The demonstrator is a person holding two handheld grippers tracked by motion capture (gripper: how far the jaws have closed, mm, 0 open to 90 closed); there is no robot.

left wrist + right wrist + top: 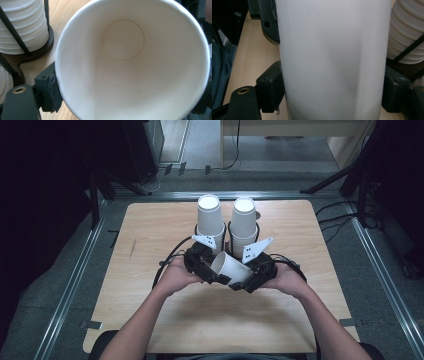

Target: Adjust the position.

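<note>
High view: smooth tapered paper cup (233,266).

The left hand-held gripper (212,270) was built of matt black, angular parts, and the right hand-held gripper (247,279) was built the same way. A pale grey three-cornered plate (206,240) dotted with small dark holes was mounted on top of the left one, and a like plate (256,249) on the right. Black cables (170,260) were looped out from both bodies. In the left gripper view, a blocky black jaw faced with a dark, rough pad (55,92) was seen, and a brass-coloured threaded insert (20,90) was set in the housing beside it. Both forearms were left bare, with no sleeves seen.
</note>
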